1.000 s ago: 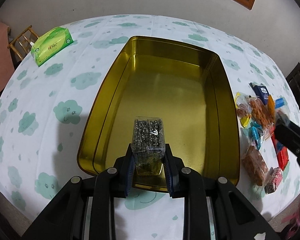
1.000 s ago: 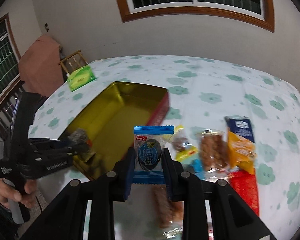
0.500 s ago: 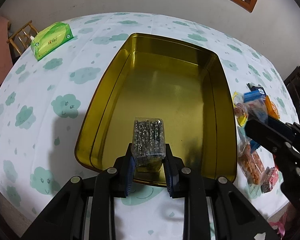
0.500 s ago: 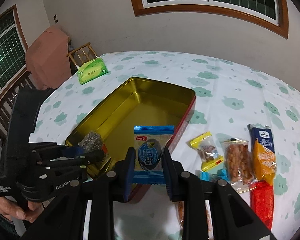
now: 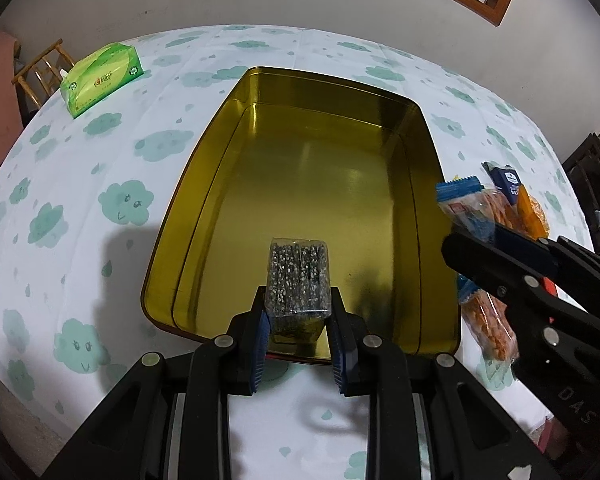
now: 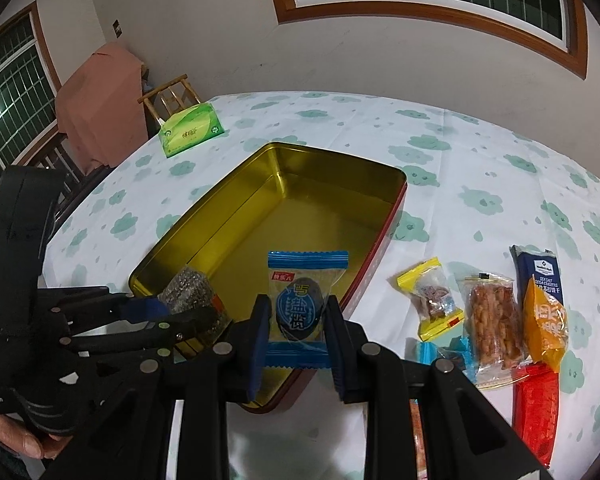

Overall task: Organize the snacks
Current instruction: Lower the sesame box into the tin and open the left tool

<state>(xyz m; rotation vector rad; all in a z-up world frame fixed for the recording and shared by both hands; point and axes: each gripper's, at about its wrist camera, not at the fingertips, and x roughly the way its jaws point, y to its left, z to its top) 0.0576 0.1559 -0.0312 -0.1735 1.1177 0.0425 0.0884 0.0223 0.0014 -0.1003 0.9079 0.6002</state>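
Over the last second we have brought both snacks in over the gold tin [image 5: 204,216], so both are now about ready to be set down, as we judge it. On the left, our left gripper [image 5: 299,322] has its jaws closed narrowly on a clear pack of dark seeded bars [image 5: 299,284], held above the tin's near end; a second ago it sat at much the same spot. Further right, our right gripper [image 6: 296,330], which was out over the loose snacks, has swung across and now holds the blue-wrapped candy [image 6: 302,304] over the tin's near right wall, jaws pinching the wrapper at both sides. The tin itself holds nothing yet; its gold floor is bare. To the right on the cloud-print tablecloth [image 6: 480,152] we still have the yellow packet [image 6: 430,298], the fried twist pack [image 6: 492,322], the orange packet [image 6: 546,324] and the red packet [image 6: 536,412] waiting, well clear of the tin
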